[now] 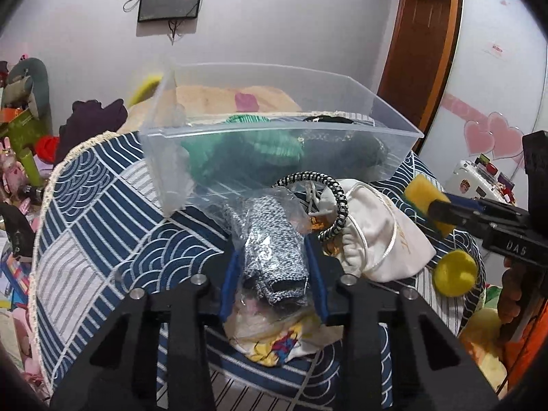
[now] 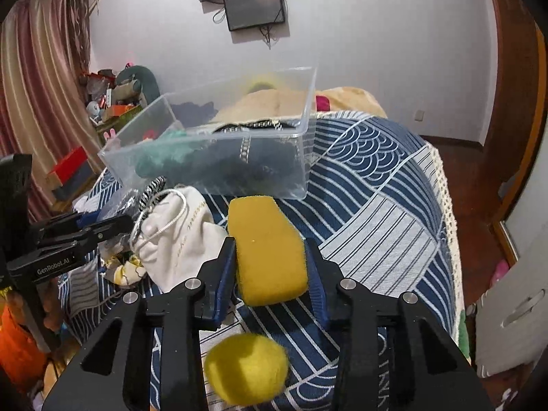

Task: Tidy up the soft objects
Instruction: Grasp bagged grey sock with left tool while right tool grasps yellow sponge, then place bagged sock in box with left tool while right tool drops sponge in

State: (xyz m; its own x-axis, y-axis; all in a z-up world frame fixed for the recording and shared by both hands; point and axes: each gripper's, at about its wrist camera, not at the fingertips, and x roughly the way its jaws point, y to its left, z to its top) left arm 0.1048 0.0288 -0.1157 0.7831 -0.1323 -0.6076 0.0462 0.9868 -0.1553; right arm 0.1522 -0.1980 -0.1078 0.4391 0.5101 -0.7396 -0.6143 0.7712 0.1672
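My left gripper (image 1: 274,253) is shut on a grey knit item in a clear plastic bag (image 1: 274,239), just above the blue patterned cloth (image 1: 102,205). My right gripper (image 2: 272,250) is shut on a yellow sponge (image 2: 267,246); it also shows in the left wrist view (image 1: 426,202). A clear plastic bin (image 1: 274,137) stands ahead with a green knit item (image 1: 260,147) and a dark item inside; it also shows in the right wrist view (image 2: 219,144). A white drawstring pouch (image 1: 376,233), a black-and-white hair tie (image 1: 328,202) and a yellow felt ball (image 2: 246,373) lie on the cloth.
A printed yellow and white cloth (image 1: 274,339) lies under my left gripper. A beige blanket (image 1: 222,97) is behind the bin. Cluttered toys and boxes (image 1: 24,130) stand far left. A wooden door (image 1: 421,51) is at the right, a dark screen (image 2: 255,7) hangs on the wall.
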